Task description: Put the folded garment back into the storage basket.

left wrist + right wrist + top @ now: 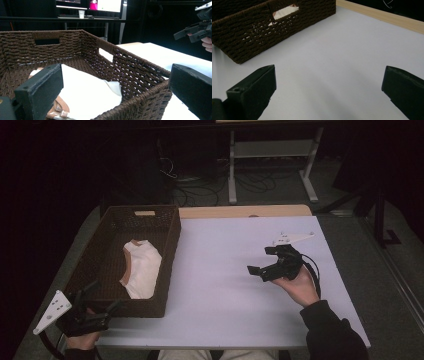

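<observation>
Two grippers, both with jaws spread wide and empty. The left gripper [95, 306] hovers at the near corner of the wicker basket [170, 245], so the white garment [142, 267] lying inside, long axis running away from the person, sits just ahead of it. The right gripper [264, 261] hangs over bare table [220, 285], well apart.

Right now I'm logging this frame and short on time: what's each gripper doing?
Left gripper: open, holding nothing, at the near corner of the wicker basket.
Right gripper: open, holding nothing, above the white table.
</observation>
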A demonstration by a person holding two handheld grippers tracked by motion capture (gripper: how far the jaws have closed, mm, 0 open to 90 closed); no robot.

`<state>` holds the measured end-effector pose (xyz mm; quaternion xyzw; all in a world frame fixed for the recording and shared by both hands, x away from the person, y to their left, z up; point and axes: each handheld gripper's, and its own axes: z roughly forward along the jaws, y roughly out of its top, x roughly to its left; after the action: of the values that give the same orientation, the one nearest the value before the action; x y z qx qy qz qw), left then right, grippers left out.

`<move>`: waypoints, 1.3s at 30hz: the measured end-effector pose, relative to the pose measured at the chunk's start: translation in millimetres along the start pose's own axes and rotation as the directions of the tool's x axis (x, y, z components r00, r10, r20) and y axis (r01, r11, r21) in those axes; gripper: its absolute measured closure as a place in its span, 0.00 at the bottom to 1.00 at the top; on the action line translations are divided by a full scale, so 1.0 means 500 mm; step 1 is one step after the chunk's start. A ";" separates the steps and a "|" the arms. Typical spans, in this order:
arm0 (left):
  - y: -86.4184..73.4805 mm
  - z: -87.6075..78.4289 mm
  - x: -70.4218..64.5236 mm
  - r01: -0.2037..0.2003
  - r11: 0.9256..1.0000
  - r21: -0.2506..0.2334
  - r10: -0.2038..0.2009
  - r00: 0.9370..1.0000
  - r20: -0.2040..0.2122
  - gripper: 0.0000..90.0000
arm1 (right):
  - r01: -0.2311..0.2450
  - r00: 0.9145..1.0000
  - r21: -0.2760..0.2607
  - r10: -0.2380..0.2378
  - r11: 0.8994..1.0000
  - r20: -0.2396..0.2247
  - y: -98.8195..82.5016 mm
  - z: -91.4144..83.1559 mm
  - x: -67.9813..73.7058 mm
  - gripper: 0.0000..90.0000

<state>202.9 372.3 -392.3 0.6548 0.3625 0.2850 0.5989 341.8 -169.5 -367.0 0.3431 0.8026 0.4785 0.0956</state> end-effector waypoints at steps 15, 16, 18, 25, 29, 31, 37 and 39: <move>-0.001 0.000 0.000 0.001 1.000 0.001 -0.001 1.000 -0.003 0.00 | -0.019 1.000 -0.007 0.019 1.000 0.009 -0.059 -0.034 -0.009 0.00; -0.001 0.000 0.001 0.001 1.000 0.000 -0.001 1.000 -0.004 0.00 | -0.021 1.000 -0.007 0.021 1.000 0.008 -0.062 -0.036 -0.009 0.00; -0.001 0.000 0.001 0.002 1.000 0.001 -0.002 1.000 -0.004 0.00 | -0.024 1.000 -0.014 0.025 1.000 0.012 -0.069 -0.041 -0.009 0.00; -0.001 -0.001 0.002 0.004 1.000 0.000 -0.004 1.000 -0.007 0.00 | -0.038 0.998 -0.026 0.039 0.999 0.043 -0.102 -0.060 -0.016 0.00; -0.001 -0.002 0.002 0.006 1.000 -0.001 -0.006 1.000 -0.009 0.00 | -0.049 0.996 -0.036 0.051 0.998 0.076 -0.124 -0.073 -0.024 0.00; -0.001 -0.002 0.002 0.005 1.000 -0.001 -0.005 1.000 -0.010 0.00 | -0.056 0.994 -0.042 0.059 0.998 0.093 -0.134 -0.079 -0.028 0.00; -0.002 -0.002 0.003 0.005 1.000 0.000 -0.005 1.000 -0.010 0.00 | -0.071 0.988 -0.059 0.078 0.996 0.130 -0.158 -0.097 -0.034 0.00; -0.002 -0.002 0.003 0.005 1.000 0.001 -0.005 1.000 -0.008 0.00 | -0.075 0.987 -0.063 0.083 0.995 0.141 -0.165 -0.104 -0.037 0.00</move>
<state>203.0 374.2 -393.2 0.6530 0.3668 0.2860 0.5977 292.5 -243.0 -412.1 0.4052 0.7653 0.4790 0.1437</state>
